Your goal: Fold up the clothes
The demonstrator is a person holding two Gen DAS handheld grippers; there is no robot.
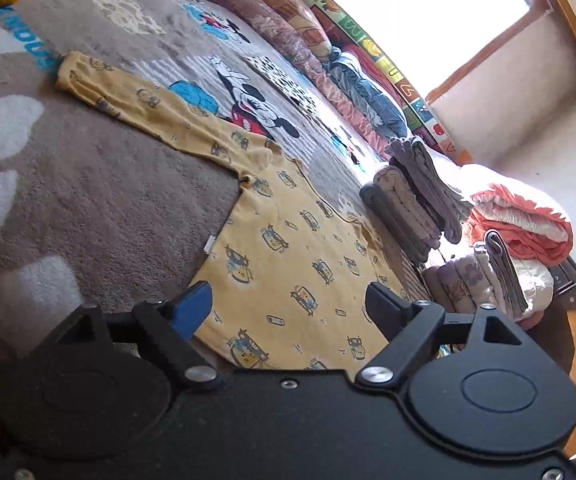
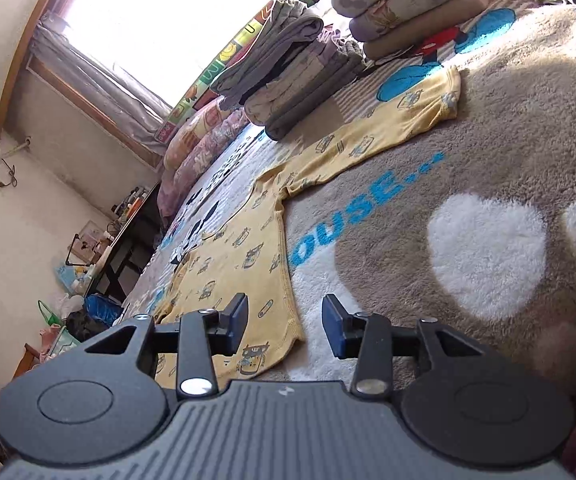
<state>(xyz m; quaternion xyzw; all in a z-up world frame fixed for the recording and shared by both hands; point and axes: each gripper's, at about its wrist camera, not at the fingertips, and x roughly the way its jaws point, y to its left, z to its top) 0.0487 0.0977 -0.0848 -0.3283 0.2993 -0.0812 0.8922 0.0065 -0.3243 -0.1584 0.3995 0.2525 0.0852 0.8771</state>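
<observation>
Where it lies flat, yellow printed shirt (image 1: 288, 236), both sleeves outstretched.

My yellow long-sleeved top (image 1: 288, 248), printed with small cartoon figures, lies flat on the plush blanket (image 1: 100, 200), sleeves spread outward.

A home bedroom; a plush cartoon-mouse blanket (image 1: 88, 208) covers the bed, folded clothes stacks (image 2: 288, 80) and rolled quilts (image 1: 288, 28) line it, a sunlit window (image 2: 160, 20) and cluttered desk (image 2: 124, 236) beside
</observation>
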